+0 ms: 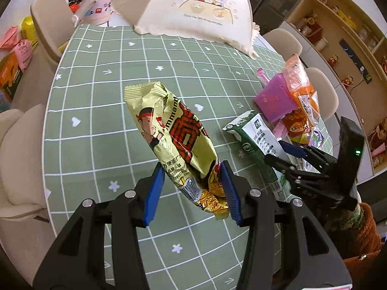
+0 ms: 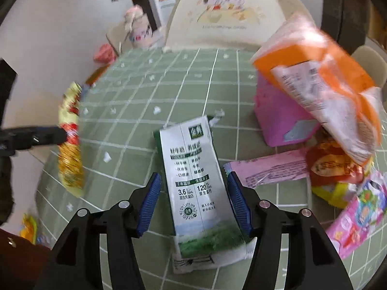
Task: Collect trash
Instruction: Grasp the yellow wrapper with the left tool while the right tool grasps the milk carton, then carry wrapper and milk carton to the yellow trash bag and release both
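Tongs on the left [image 1: 193, 188] clench a yellow noodle packet [image 1: 174, 142] by its lower end, blue pads [image 1: 154, 193] pressing into the crinkled wrapper, which sticks up and away from the fingertips, clear of the green checked worktop [image 1: 101, 111]. Right tongs [image 2: 193, 203] stand released astride a green-and-white milk carton [image 2: 193, 169] (it lies flat on the cloth, long side running between the pads); a gap shows between the left pad and the carton, and whether the right pad touches it I cannot tell. Beyond and right of those tongs sits a pink box [image 2: 278, 116], an orange packet [image 2: 326, 82] leaning over it, with pink wrappers [image 2: 266, 166] just beside the carton. Farther ahead stands a cream food cover [image 2: 229, 19].
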